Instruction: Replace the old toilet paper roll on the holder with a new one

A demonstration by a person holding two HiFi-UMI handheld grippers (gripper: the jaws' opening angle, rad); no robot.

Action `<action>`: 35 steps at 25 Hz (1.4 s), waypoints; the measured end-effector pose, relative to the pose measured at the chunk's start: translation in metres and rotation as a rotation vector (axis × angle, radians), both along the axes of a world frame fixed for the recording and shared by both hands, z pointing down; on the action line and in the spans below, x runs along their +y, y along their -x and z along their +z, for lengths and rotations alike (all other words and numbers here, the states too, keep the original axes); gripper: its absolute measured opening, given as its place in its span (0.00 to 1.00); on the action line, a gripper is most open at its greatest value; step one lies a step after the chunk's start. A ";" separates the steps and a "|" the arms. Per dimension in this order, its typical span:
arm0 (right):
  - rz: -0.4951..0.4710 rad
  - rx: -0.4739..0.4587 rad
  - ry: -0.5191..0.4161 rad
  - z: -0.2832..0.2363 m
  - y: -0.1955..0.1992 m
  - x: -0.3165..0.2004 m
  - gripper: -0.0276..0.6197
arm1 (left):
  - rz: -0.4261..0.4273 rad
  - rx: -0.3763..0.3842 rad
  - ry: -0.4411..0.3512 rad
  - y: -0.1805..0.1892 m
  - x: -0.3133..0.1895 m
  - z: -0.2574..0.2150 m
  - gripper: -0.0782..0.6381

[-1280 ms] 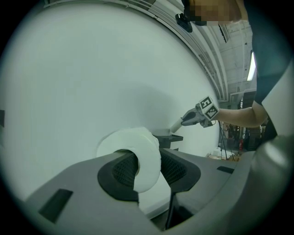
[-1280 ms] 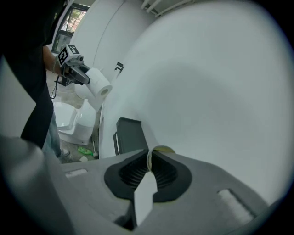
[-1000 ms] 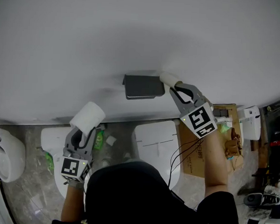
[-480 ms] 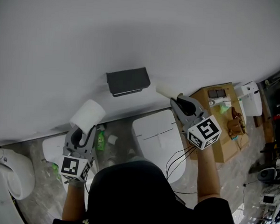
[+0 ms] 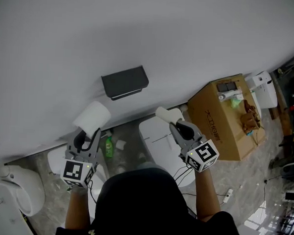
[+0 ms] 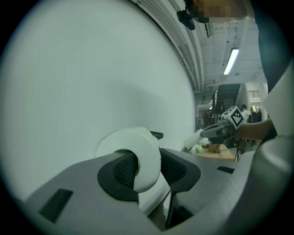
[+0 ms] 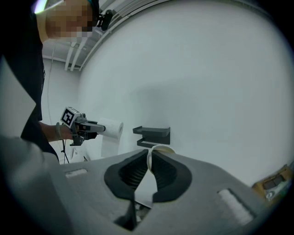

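The dark grey holder (image 5: 124, 82) on the white wall is bare; it also shows in the right gripper view (image 7: 154, 134). My left gripper (image 5: 88, 133) is shut on the new white toilet paper roll (image 5: 91, 117), below and left of the holder. The left gripper view has that roll (image 6: 131, 156) pressed between the pads, with paper hanging down. My right gripper (image 5: 175, 125) is shut on the wall of the old, nearly spent roll (image 5: 168, 115), away from the holder at its lower right. In the right gripper view, that thin tube (image 7: 158, 150) is pinched between the jaws.
A cardboard box (image 5: 226, 119) with small items on top stands at the right by the wall. White toilet lids (image 5: 158, 140) and a green bottle (image 5: 107, 147) lie on the floor below the holder. Another white toilet (image 5: 18, 191) is at the far left.
My right gripper has pulled the old roll off the holder, moving down and back toward me while rolling. The left gripper has shifted slightly with the new roll.
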State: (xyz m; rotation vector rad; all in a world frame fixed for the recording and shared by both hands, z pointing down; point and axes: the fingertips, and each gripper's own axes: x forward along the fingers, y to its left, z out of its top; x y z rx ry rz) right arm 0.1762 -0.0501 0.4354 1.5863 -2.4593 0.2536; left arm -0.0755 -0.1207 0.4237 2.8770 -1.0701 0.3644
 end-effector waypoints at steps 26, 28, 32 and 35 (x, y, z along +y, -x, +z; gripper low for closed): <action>0.038 -0.099 0.029 0.028 -0.005 0.031 0.07 | 0.433 -0.633 -0.076 -0.108 -0.088 -0.041 0.32; 0.049 -0.107 0.029 0.029 -0.010 0.031 0.07 | 0.483 -0.672 -0.052 -0.117 -0.089 -0.033 0.32; 0.063 -0.116 0.029 0.031 -0.021 0.032 0.07 | 0.538 -0.713 -0.027 -0.132 -0.100 -0.031 0.33; 0.075 -0.119 0.028 0.032 -0.026 0.032 0.08 | 0.570 -0.740 -0.024 -0.140 -0.105 -0.033 0.33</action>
